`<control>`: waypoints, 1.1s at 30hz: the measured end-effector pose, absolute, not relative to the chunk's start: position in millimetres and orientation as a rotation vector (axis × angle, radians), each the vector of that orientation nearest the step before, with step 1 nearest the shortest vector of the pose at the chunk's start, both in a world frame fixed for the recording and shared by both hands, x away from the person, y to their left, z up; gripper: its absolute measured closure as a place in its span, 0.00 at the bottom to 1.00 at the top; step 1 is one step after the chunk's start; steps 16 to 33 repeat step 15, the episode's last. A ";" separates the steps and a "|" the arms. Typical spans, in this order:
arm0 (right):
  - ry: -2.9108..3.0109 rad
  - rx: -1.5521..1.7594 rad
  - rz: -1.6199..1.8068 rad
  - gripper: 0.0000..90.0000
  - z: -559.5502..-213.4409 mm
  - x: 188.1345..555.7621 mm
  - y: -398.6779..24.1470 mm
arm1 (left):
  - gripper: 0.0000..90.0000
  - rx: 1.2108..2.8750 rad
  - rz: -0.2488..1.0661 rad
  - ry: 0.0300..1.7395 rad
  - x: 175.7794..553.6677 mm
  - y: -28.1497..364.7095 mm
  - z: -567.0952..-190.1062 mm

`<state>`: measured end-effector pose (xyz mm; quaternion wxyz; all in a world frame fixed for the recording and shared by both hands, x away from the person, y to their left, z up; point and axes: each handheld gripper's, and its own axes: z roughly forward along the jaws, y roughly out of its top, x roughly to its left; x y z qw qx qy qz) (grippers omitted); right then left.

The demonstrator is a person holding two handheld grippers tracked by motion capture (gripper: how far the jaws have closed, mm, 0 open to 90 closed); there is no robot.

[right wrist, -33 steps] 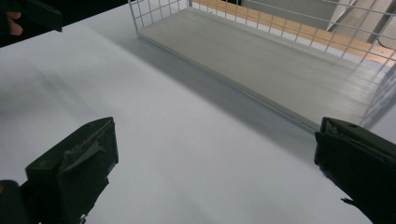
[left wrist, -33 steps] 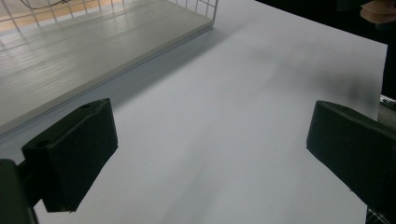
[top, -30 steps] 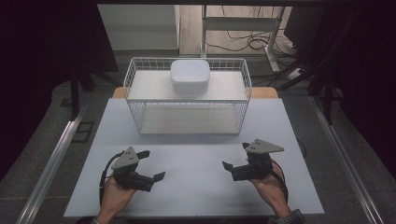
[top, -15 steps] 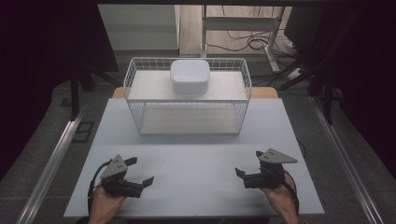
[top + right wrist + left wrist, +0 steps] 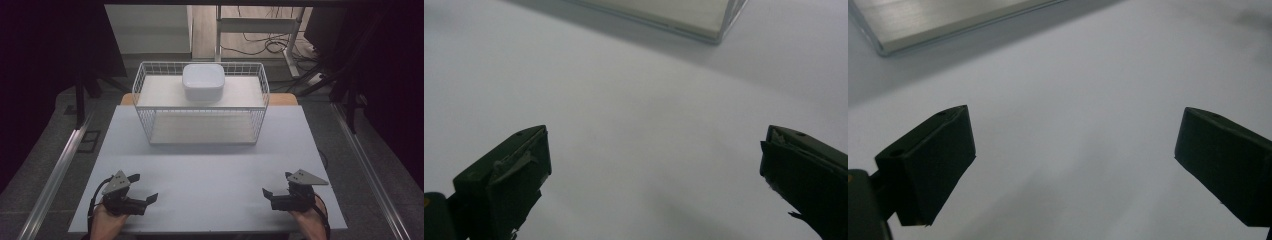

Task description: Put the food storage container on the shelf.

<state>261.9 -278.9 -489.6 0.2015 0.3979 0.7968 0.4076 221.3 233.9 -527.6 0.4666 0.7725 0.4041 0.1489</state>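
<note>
At the bottom of the high view we hold both tools low over the white bench (image 5: 210, 170): the left gripper (image 5: 144, 188) in the lower left, the right gripper (image 5: 276, 185) in the lower right, well apart, their tips turned toward each other. Each gripper's jaws are spread wide with nothing between them; the gripper views show bare white surface in the gaps. In the upper middle of the frame a white wire basket (image 5: 201, 104) stands on the bench, and a white lidded container (image 5: 203, 82) sits on a white board across its top, near the far rim.
</note>
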 end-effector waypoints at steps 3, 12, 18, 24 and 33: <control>2.252 1.137 1.114 0.00 -495.5 259.8 -282.5 | 0.03 1.899 0.331 1.027 222.3 236.8 -531.3; 2.337 1.219 1.042 0.00 -509.2 260.1 -287.2 | 0.02 1.909 0.248 1.071 220.7 239.4 -536.7; 2.341 1.227 1.022 0.00 -511.4 261.0 -286.4 | 0.02 1.911 0.240 1.073 221.5 238.8 -537.0; 2.341 1.227 1.022 0.00 -511.4 261.0 -286.4 | 0.02 1.911 0.240 1.073 221.5 238.8 -537.0; 2.341 1.227 1.022 0.00 -511.4 261.0 -286.4 | 0.02 1.911 0.240 1.073 221.5 238.8 -537.0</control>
